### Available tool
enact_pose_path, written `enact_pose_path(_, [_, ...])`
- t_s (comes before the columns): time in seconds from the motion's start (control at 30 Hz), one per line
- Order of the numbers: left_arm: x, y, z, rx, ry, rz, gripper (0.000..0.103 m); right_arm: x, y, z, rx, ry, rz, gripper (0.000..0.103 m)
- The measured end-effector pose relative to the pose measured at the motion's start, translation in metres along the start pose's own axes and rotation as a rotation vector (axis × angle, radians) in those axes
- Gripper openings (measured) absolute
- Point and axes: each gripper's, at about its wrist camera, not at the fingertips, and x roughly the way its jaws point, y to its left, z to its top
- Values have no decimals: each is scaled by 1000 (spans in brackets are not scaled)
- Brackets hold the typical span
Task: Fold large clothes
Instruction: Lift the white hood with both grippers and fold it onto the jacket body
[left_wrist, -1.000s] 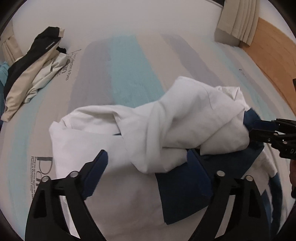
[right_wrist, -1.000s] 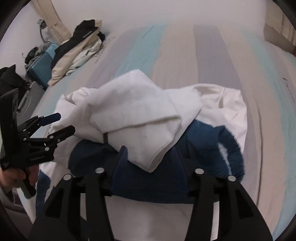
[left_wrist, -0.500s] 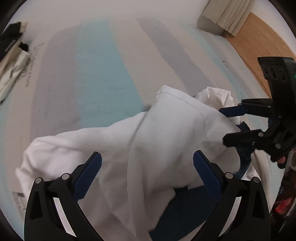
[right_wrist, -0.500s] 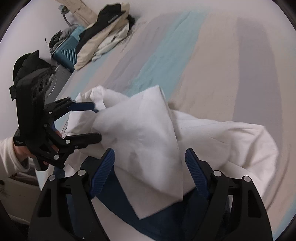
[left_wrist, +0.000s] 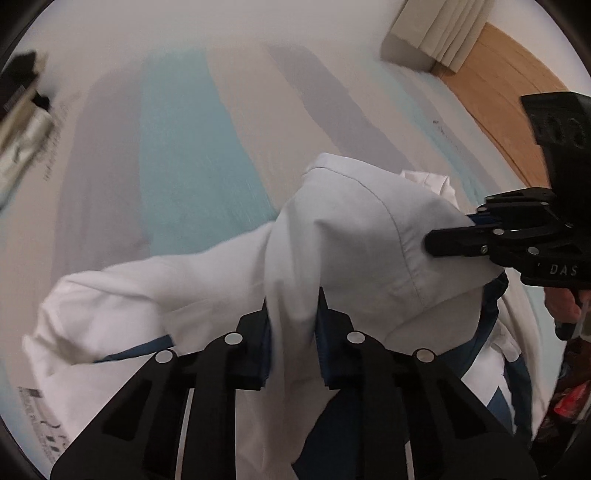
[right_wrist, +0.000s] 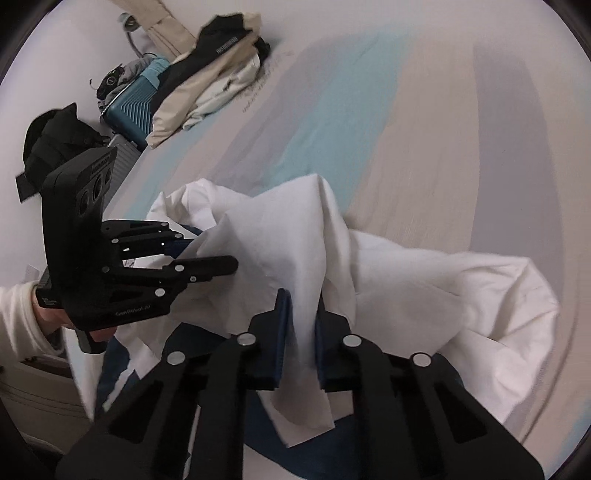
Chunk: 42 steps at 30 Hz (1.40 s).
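The left gripper (left_wrist: 293, 332) has its fingers (left_wrist: 258, 350) clenched on a pinch of white cloth, and the right gripper (right_wrist: 300, 332) grips another pinch of the same garment (right_wrist: 295, 236) between its own blue pads. The two holds sit close together on a raised ridge of fabric, likely so the person can lift the white-and-navy piece off the bed (right_wrist: 443, 129) and shake it open before laying it flat; it reads as an early, sorting-out step, not yet a fold.

From the fingers outward, the cloth tents up between the grippers and trails down in a crumpled heap on the near part of the bed, navy panels showing beneath the white.

Beyond the heap, the striped mattress stretches far and to the right with open room for spreading. At the far left lies a pile of other clothes (right_wrist: 214, 74), well apart, with a teal suitcase (right_wrist: 133, 107) off the bed edge beside it. In the left view, wooden flooring (left_wrist: 509, 92) marks the bed's right edge.
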Motion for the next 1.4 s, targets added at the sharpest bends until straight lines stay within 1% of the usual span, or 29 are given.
enact_pose_path(0.07, [-16, -10, -7, 11, -35, 17, 18, -14, 19, -11, -48, -46, -56, 8])
enact_pose_path(0.13, [-29, -18, -15, 7, -57, 29, 17, -24, 39, -26, -110, -75, -104, 7])
enact_pose_path(0.2, [-39, -26, -26, -6, -67, 28, 15, -28, 56, -44, -158, -83, -144, 6])
enact_pose_path(0.27, [-47, -36, -37, 2, -79, 41, 11, -29, 70, -64, -194, -81, -171, 6])
enact_pose_path(0.33, [-51, -44, -53, 11, -76, 53, 6, -31, 79, -81, -195, -71, -173, 6])
enact_pose_path(0.53, [-54, -57, -97, -5, -35, 72, 4, -27, 88, -122, -160, -32, -180, 6])
enact_pose_path(0.6, [-55, -59, -109, -2, -27, 82, 4, -25, 88, -133, -137, -18, -179, 6])
enact_pose_path(0.77, [-56, -70, -139, -5, -16, 109, 4, -17, 93, -161, -128, 15, -185, 6])
enact_pose_path(0.97, [-41, -75, -170, -28, 7, 146, 4, -1, 92, -193, -113, 51, -203, 6])
enact_pose_path(1.07, [-34, -78, -183, -34, 14, 180, 4, 7, 91, -203, -125, 63, -206, 6])
enact_pose_path(1.13, [-33, -80, -187, -34, 15, 209, 8, 7, 91, -205, -136, 64, -210, 6])
enact_pose_path(1.17, [-34, -80, -188, -44, 17, 214, 9, 5, 92, -205, -137, 56, -211, 9])
enact_pose_path(1.2, [-36, -81, -188, -55, 19, 220, 12, 2, 91, -204, -134, 48, -208, 10])
enact_pose_path(1.23, [-40, -81, -188, -69, 23, 239, 23, -2, 91, -203, -131, 44, -204, 13])
enact_pose_path(1.27, [-45, -83, -189, -88, 27, 256, 35, -8, 91, -203, -127, 35, -203, 28])
enact_pose_path(1.3, [-53, -82, -190, -119, 23, 267, 65, -16, 91, -203, -118, 15, -192, 46])
enact_pose_path(1.33, [-62, -80, -190, -153, 1, 284, 87, -22, 90, -203, -110, -1, -184, 51])
enact_pose_path(1.37, [-71, -79, -192, -182, -21, 300, 91, -29, 90, -203, -104, -16, -183, 57])
enact_pose_path(1.4, [-78, -78, -194, -209, -29, 303, 92, -35, 88, -200, -100, -22, -187, 61])
